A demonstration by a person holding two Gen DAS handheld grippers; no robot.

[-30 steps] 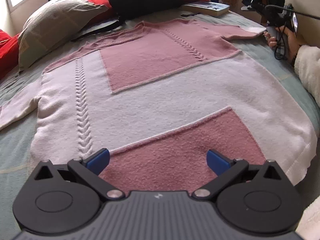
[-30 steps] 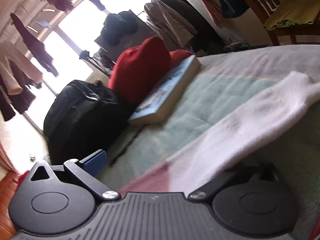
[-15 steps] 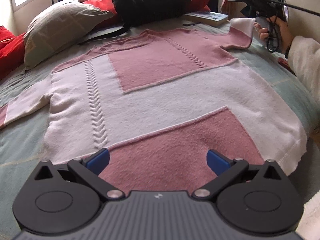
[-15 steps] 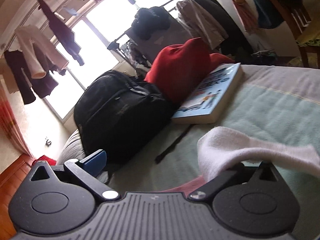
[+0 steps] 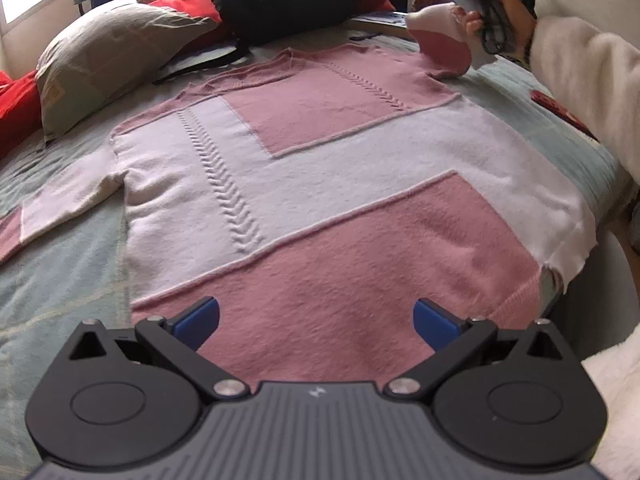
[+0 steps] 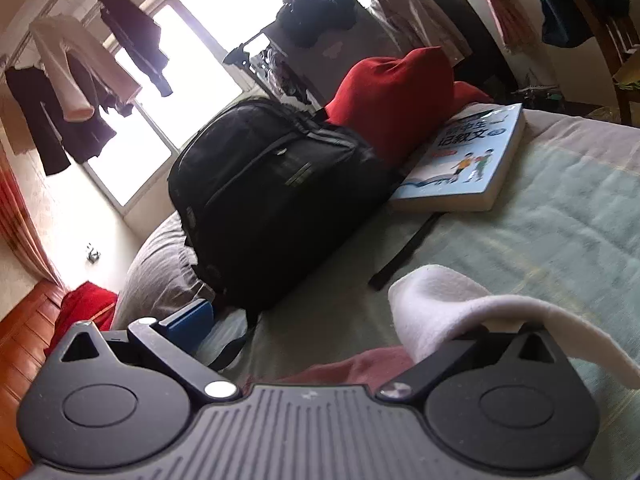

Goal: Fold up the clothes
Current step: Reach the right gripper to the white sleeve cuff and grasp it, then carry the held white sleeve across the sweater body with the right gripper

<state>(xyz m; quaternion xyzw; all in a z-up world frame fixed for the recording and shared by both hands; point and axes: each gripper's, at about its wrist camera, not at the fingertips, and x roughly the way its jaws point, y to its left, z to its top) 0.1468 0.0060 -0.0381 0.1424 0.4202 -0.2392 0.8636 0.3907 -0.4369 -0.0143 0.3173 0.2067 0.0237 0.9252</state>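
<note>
Left wrist view: sweater (image 5: 320,184) lies flat on the bed (image 5: 60,280), its hem between and just ahead of the fingers.
Left gripper (image 5: 316,318): blue fingers spread wide, holding nothing.
Right sleeve (image 5: 440,36): lifted off the bed far ahead to the right, at the person's hand (image 5: 504,12); grip point hard to make out.
Right wrist view, right gripper (image 6: 320,320): left finger (image 6: 188,322) visible; right finger hidden under the white cuff (image 6: 448,308).
Jaw state: cannot tell.
Beyond fingers: backpack (image 6: 272,196), book (image 6: 464,160), red cushion (image 6: 396,92).
</note>
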